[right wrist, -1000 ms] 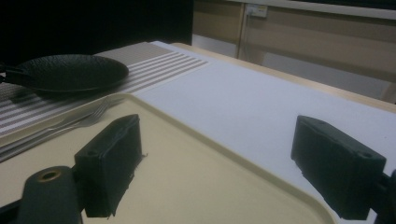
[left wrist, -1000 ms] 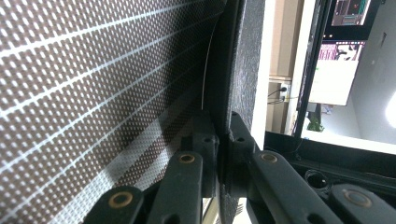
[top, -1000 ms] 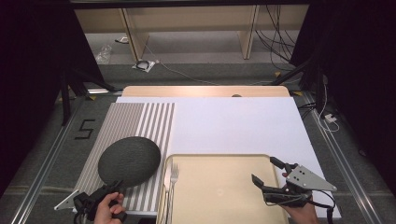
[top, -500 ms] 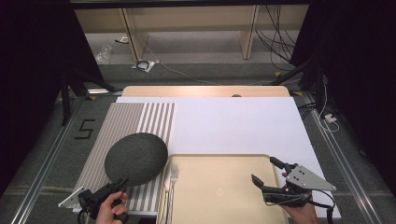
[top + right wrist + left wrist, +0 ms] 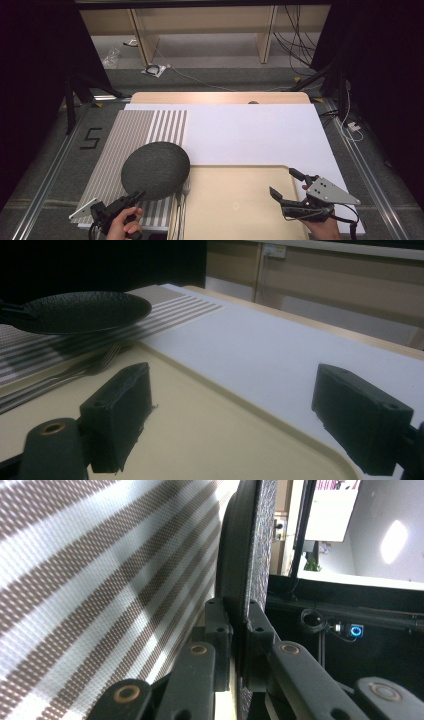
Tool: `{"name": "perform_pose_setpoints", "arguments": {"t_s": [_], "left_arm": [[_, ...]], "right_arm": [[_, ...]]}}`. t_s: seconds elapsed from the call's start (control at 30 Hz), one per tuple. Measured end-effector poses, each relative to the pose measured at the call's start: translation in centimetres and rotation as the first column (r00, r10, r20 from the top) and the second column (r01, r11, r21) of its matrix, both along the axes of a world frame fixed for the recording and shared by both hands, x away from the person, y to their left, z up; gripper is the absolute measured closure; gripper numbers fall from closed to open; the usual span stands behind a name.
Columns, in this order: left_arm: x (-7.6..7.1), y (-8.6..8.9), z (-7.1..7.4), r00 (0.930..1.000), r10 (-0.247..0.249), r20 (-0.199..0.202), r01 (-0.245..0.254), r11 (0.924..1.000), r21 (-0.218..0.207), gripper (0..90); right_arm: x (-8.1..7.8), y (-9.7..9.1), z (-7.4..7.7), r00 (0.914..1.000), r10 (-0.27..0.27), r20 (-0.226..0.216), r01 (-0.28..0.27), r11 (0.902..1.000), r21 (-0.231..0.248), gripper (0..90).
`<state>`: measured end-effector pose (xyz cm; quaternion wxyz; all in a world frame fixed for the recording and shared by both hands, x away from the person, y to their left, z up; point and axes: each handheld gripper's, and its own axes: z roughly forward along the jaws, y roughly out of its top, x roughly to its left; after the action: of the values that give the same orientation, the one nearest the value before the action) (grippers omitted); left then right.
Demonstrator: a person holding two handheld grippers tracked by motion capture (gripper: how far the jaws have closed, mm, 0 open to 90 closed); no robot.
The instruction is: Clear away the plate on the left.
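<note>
A dark round plate [image 5: 156,170] hangs just above the striped placemat [image 5: 130,135], its right edge over the fork [image 5: 184,192] and the corner of the cream tray [image 5: 235,200]. My left gripper [image 5: 136,196] is shut on the plate's near rim. In the left gripper view the jaws pinch the plate [image 5: 250,545] edge-on at my left gripper [image 5: 239,617], beside the placemat [image 5: 100,580]. My right gripper [image 5: 283,181] stands open over the tray's right side, nothing between its jaws. The right gripper view has my right gripper [image 5: 230,405] above the tray [image 5: 200,440], the plate [image 5: 80,310] far left.
A fork [image 5: 95,367] lies along the tray's left edge. A white sheet [image 5: 250,130] covers the table behind the tray. Beyond the table's far edge are floor, cables and shelf legs. Dark curtains stand at both sides.
The plate, held by my left gripper, has moved right across the placemat until it overlaps the tray's left edge and the fork. My right gripper has kept still.
</note>
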<state>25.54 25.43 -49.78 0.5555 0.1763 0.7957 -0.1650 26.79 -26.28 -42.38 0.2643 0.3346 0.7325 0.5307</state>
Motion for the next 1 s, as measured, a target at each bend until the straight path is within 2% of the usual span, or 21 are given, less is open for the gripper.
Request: {"name": "perform_pose_setpoints", "arguments": {"t_s": [0.33,0.47,0.7,0.9,1.0], "left_arm": [[-0.1,-1.0,0.4,0.9981,-0.053,0.03,0.053,0.9986,-0.005,84.3],[0.0,-1.4,0.5,0.9964,-0.082,0.022,0.083,0.9965,-0.01,84.3],[0.0,-2.4,0.7,0.9915,-0.126,0.035,0.126,0.992,-0.011,84.1],[0.0,-3.3,1.0,0.9852,-0.166,0.043,0.167,0.986,-0.006,84.1],[0.0,-3.9,0.9,0.9799,-0.195,0.04,0.196,0.9807,-0.003,84.0]], "right_arm": [[0.0,0.0,0.0,1.0,-0.002,0.001,0.002,1.0,0.001,17.0],[0.0,0.0,0.0,1.0,-0.002,0.001,0.002,1.0,0.001,17.0],[0.0,0.0,0.0,1.0,-0.002,0.0,0.002,1.0,0.001,17.0],[0.0,-0.1,0.0,1.0,-0.003,0.001,0.003,1.0,0.002,17.0],[0.0,-0.1,0.0,1.0,-0.004,0.001,0.004,1.0,0.002,17.0]]}}
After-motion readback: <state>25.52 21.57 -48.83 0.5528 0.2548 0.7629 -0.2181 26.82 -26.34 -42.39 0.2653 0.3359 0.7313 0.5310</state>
